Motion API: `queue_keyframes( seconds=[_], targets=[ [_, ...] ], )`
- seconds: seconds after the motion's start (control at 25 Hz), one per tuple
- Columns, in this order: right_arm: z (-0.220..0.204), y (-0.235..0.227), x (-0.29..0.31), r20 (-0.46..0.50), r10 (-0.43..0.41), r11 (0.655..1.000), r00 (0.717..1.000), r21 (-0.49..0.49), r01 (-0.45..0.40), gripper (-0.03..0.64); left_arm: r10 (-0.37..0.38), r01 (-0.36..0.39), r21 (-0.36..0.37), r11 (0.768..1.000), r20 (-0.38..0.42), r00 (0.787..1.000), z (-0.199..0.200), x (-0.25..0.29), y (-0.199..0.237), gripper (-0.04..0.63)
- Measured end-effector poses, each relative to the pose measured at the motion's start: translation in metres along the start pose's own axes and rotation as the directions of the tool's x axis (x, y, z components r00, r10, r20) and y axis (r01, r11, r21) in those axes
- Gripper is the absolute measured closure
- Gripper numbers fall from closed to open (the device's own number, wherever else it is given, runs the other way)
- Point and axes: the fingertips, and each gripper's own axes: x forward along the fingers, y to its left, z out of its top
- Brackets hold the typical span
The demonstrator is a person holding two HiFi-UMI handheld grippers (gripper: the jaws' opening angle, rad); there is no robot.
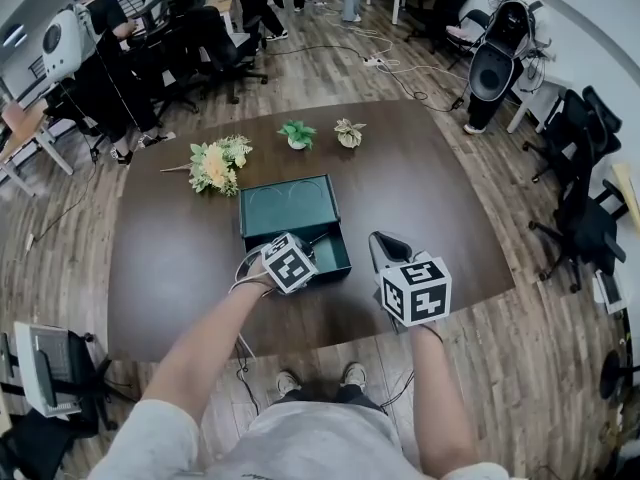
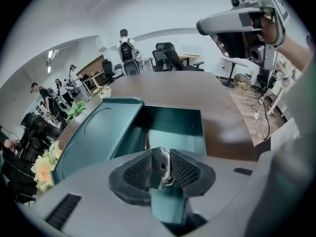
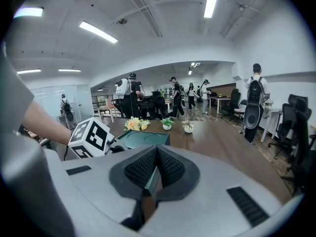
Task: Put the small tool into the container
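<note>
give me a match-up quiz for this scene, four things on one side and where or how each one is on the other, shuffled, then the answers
Things:
1. small tool
2. container
3. yellow flowers
4. right gripper

Place or state:
a. lid swung open, on the brown table
b. jaws together, nothing in them
c. between the jaws of the left gripper, over the open box
d. lying on the table beyond the container, to its left in the head view

Pairs: 1-c, 2-a, 3-d, 4-b

Grey right hand-held gripper (image 3: 157, 153), black ribbed pads (image 3: 173, 169), white marker cube (image 1: 416, 290), grey T-shirt (image 1: 300, 443)
</note>
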Motion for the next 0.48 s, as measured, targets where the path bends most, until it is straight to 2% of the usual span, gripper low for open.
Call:
queue_keyframes(
  seconds=[0.48],
  targets=[
    [-0.0012,0.0005,-0.0015,0.002,0.004,1.000,1.000,0.003,-0.004,0.612,-0.011,0.013,-0.059,0.998,0.026,1.000,-0.0030,-0.0020,-0.0005,0.480]
  ],
)
